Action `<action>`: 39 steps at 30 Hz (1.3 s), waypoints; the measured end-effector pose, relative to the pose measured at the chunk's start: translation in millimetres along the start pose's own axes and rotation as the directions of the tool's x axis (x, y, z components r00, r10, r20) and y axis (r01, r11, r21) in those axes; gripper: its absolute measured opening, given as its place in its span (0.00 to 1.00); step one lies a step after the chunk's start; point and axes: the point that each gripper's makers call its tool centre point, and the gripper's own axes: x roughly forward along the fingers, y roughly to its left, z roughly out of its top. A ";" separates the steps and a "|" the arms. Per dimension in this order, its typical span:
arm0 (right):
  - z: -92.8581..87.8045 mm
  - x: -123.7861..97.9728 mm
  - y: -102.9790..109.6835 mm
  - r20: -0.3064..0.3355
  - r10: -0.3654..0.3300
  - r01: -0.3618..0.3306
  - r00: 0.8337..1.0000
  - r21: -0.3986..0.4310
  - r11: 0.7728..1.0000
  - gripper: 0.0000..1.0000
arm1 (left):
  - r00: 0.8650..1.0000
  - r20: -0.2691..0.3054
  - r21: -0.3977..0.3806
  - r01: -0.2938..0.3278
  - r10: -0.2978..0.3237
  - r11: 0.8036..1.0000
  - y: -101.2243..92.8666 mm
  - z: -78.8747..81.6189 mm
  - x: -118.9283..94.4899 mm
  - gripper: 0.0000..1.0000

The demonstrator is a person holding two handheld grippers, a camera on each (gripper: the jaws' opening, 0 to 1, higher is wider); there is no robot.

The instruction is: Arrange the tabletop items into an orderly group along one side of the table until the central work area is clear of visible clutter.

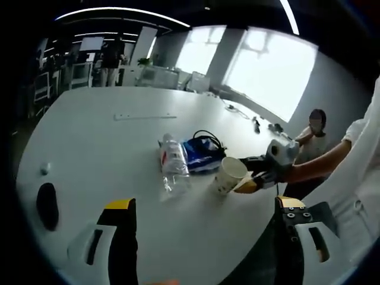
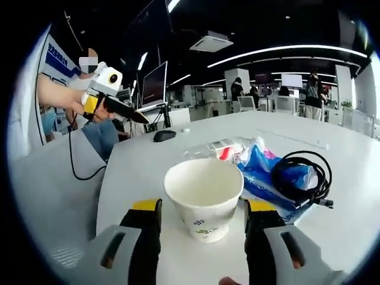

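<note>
paper cup (image 2: pixel 205 196) lower centre, between spread right gripper (image 2: pixel 202 222) fingers, apparently lined up for pinching | left gripper (image 1: pixel 205 228) fingers spread, idle

White counter (image 1: pixel 107 148), paper cup (image 2: pixel 203 196) upright between right claw (image 2: pixel 202 222) jaws, plastic bottle (image 2: pixel 222 148), blue packet (image 2: pixel 267 172), black cable (image 2: pixel 303 175) just beyond, black mouse (image 2: pixel 164 135) farther off

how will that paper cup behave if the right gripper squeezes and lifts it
The paper cup looks empty, so it is probably very light. Its thin wall would likely buckle under a hard squeeze from the right gripper, whose jaws stand either side of it. It narrows toward the base, so it may tip easily if nudged.
</note>
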 end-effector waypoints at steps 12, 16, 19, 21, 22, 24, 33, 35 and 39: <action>10.8 -34.3 -11.9 -0.033 -0.031 0.033 0.999 0.037 0.999 0.78 | 1.000 0.007 -0.004 0.021 -0.021 1.000 -4.6 1.2 8.7 0.94; 12.3 -43.8 -16.8 -0.039 -0.056 0.058 0.998 0.053 0.997 0.78 | 1.000 0.011 0.000 0.029 -0.029 1.000 -5.0 5.2 11.7 0.94; 12.3 -52.2 -18.8 -0.053 -0.076 0.080 0.996 0.065 0.995 0.76 | 0.998 0.031 -0.015 0.048 -0.048 0.999 -7.2 10.6 14.4 0.94; 13.7 -57.2 -18.8 -0.050 -0.084 0.087 0.995 0.075 0.993 0.76 | 0.998 0.033 -0.020 0.051 -0.050 0.999 -7.6 12.5 16.3 0.94; 14.6 -59.9 -18.9 -0.049 -0.089 0.093 0.995 0.077 0.993 0.76 | 0.998 0.032 -0.019 0.052 -0.051 0.998 -7.8 13.2 17.4 0.94; 15.3 -65.4 -17.8 -0.052 -0.090 0.097 0.995 0.137 0.986 0.76 | 0.998 0.028 -0.018 0.056 -0.055 0.998 -8.1 14.2 19.8 0.94; 18.3 -93.0 -21.9 -0.038 -0.140 0.145 0.989 0.180 0.973 0.74 | 0.997 0.015 -0.018 0.071 -0.071 0.997 -5.7 17.5 31.9 0.93; 18.0 -94.1 -23.3 -0.039 -0.149 0.154 0.988 0.183 0.971 0.74 | 0.997 0.014 -0.013 0.076 -0.076 0.997 -6.6 18.3 33.2 0.93; 18.6 -92.6 -22.3 -0.043 -0.156 0.161 0.987 0.175 0.971 0.73 | 0.997 0.010 -0.014 0.078 -0.077 0.997 -4.7 20.7 34.7 0.93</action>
